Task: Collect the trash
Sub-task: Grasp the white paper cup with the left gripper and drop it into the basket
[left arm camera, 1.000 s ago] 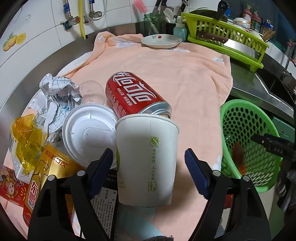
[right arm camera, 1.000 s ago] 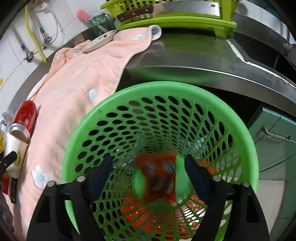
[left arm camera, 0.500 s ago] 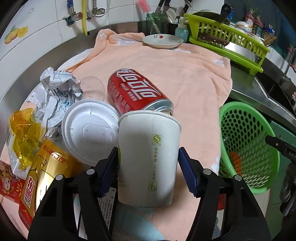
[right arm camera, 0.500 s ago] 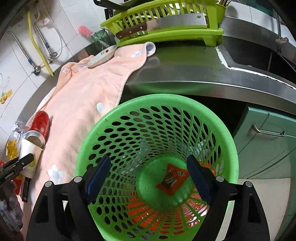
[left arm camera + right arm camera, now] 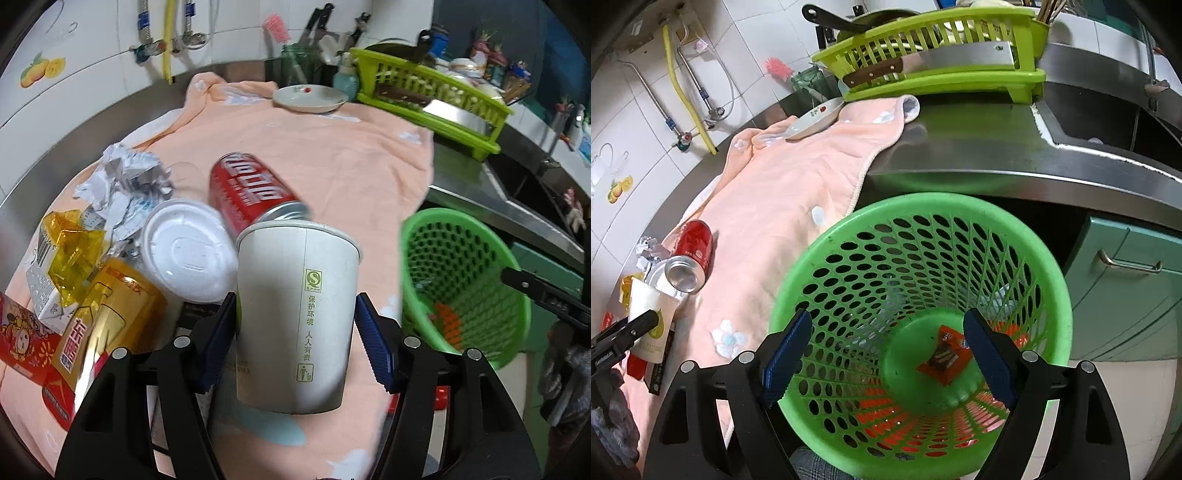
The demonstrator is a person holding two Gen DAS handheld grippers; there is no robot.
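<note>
My left gripper (image 5: 295, 325) is shut on a white paper cup (image 5: 295, 317) with green print, held upright just above the peach towel (image 5: 332, 166). Behind it lie a red cola can (image 5: 251, 192), a white lid (image 5: 188, 251), crumpled paper (image 5: 122, 181), a yellow can (image 5: 103, 314) and yellow wrapping (image 5: 70, 254). My right gripper (image 5: 886, 350) is open and empty above the green mesh bin (image 5: 923, 236), which holds an orange wrapper (image 5: 945, 354). The cup also shows in the right wrist view (image 5: 650, 306).
A plate (image 5: 310, 98) sits at the towel's far end. A green dish rack (image 5: 934, 62) with a cleaver stands on the steel counter (image 5: 979, 147), with a sink to its right. Teal cabinet doors (image 5: 1126, 277) are behind the bin, which stands off the counter's edge.
My left gripper closed on the paper cup and lifted it slightly. The orange wrapper dropped from my right gripper into the bin, and that gripper rose.
</note>
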